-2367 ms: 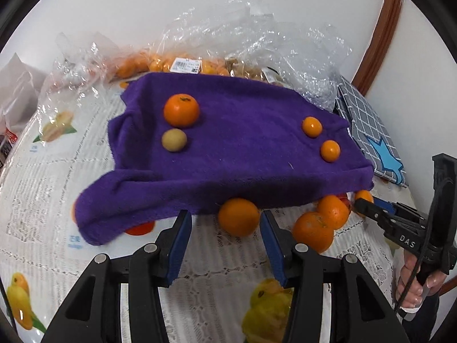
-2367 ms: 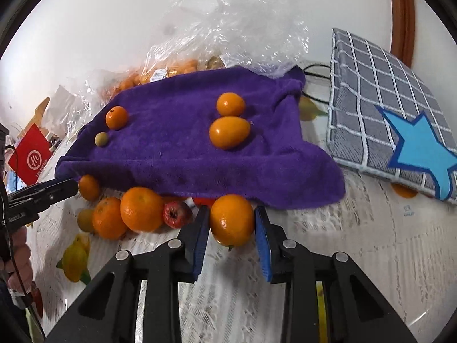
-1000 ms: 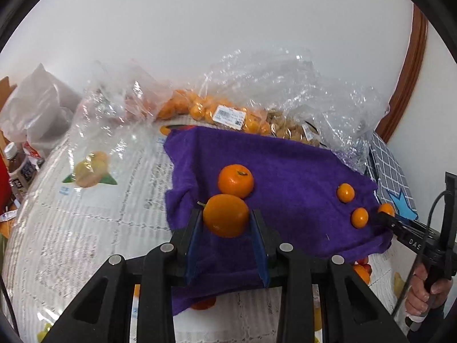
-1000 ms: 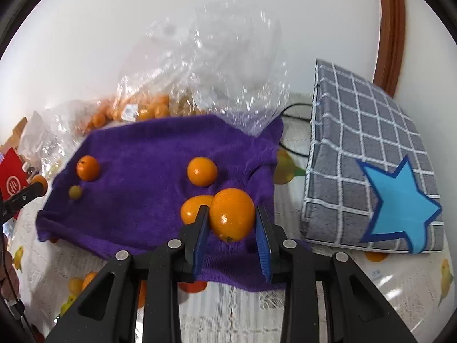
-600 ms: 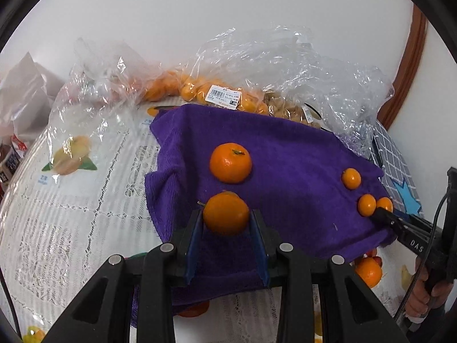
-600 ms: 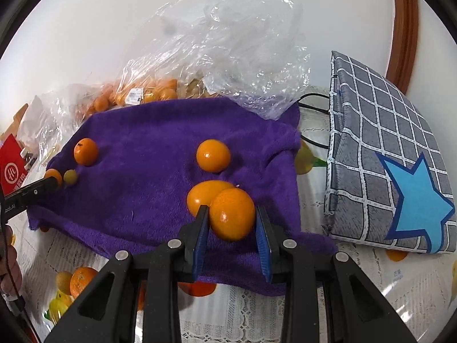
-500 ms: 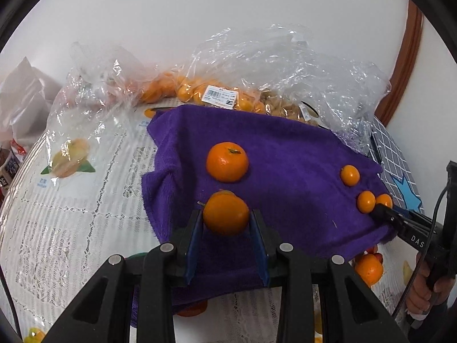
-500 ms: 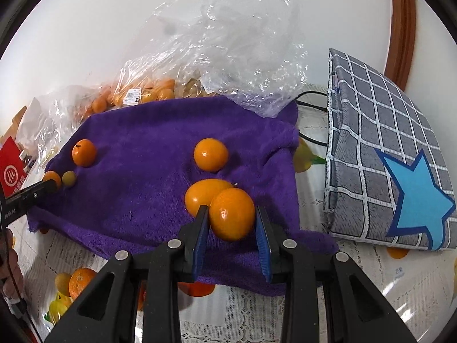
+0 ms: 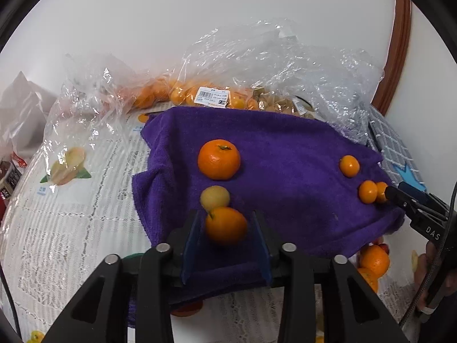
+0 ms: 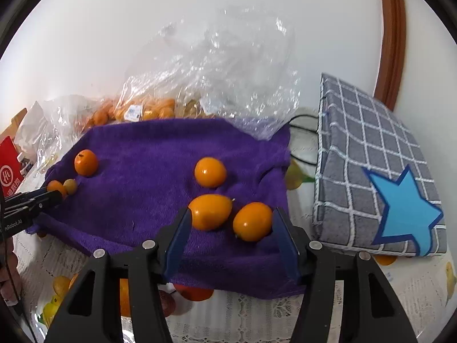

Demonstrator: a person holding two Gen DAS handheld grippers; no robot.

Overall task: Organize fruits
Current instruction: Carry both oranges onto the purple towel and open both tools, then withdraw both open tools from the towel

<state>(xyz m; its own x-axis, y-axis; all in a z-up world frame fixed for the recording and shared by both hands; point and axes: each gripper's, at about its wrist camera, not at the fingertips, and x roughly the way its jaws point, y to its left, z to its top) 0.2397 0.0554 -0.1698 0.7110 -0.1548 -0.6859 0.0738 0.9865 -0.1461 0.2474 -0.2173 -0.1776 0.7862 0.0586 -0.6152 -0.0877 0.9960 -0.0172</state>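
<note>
Fruits are partly sorted onto the purple towel [image 9: 285,154]. My left tongs [image 9: 225,240] have just been opening, and the orange [image 9: 226,224] between the jaws looks freed on the cloth. My right tongs [image 10: 230,238] have just been opening too, wide, their orange [image 10: 252,221] lying loose by the right jaw. I judge several fruits [image 9: 374,260] remain on the counter [image 9: 57,228] under the towel's edge. Readable: "DAS" on the right tongs, "nRobot.AI" on the left; the bag label [image 9: 212,96] is too small.
</note>
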